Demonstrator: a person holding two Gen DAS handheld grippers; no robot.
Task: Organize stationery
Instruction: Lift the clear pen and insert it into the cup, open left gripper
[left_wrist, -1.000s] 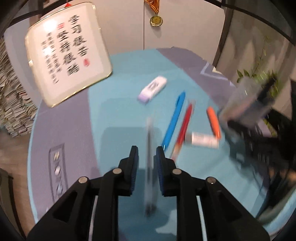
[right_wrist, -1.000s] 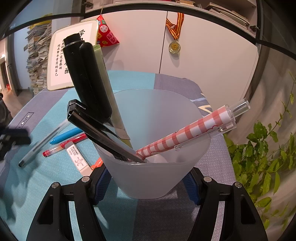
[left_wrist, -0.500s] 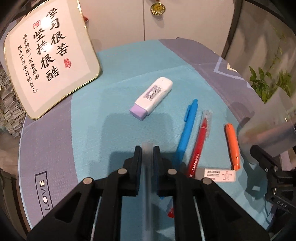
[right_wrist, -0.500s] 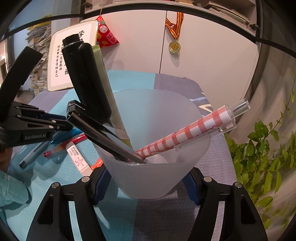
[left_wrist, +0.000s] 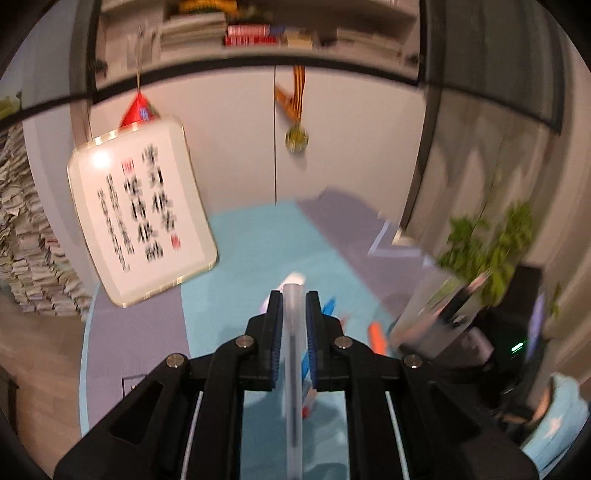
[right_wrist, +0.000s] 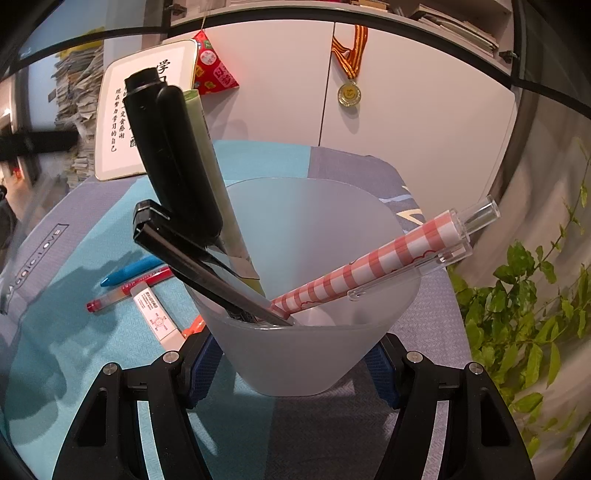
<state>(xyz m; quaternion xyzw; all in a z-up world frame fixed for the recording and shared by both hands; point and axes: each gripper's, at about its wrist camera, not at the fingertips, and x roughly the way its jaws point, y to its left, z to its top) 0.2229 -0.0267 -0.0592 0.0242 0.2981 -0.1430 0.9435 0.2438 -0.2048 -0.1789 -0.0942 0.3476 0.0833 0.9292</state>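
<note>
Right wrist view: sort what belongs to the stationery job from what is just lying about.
Job:
frosted plastic cup, held by right gripper
black marker
red-checked pen
blue pen
red gel pen
white eraser
clear pen, in left gripper

Lying about:
calligraphy plaque
gold medal
green plant

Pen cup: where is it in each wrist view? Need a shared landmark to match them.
Left wrist: the cup is at right of centre, blurred, beyond the left gripper, which is shut on a clear pen.
Right wrist: it fills the centre, clamped in the right gripper.
Shared landmark: the medal on the cabinet.
</note>
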